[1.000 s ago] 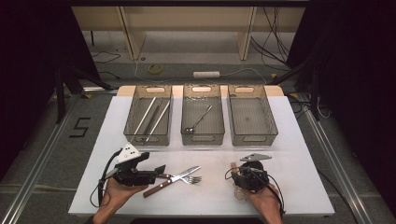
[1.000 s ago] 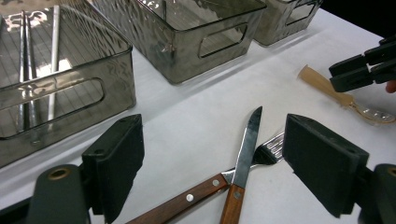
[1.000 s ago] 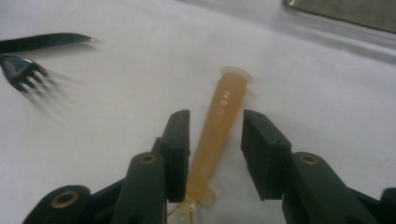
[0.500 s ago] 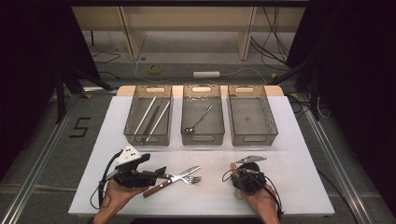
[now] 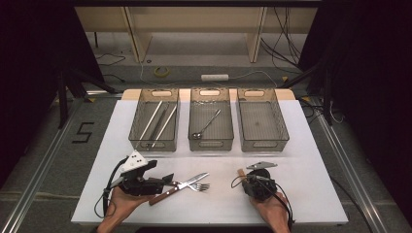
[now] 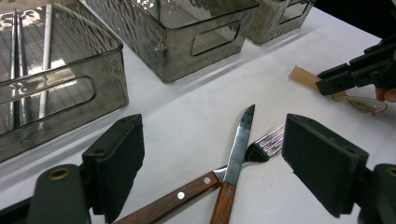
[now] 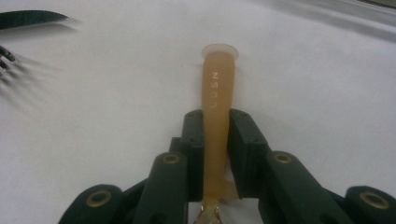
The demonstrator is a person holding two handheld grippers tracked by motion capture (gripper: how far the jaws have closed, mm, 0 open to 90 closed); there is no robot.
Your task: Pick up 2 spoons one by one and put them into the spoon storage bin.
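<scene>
Closing lately, the right hand-held gripper (image 7: 215, 140) now pinches the tan-handled utensil (image 7: 216, 107), handle running straight ahead between its jaws.

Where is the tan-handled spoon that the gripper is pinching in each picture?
High view: the tan-handled spoon pokes out beyond the right gripper, lower right of the table.
Left gripper view: far right, its handle sticks out of that gripper's jaws.
Right gripper view: centre, the handle runs up between the pads.
Shared landmark: the fork nearby.
</scene>
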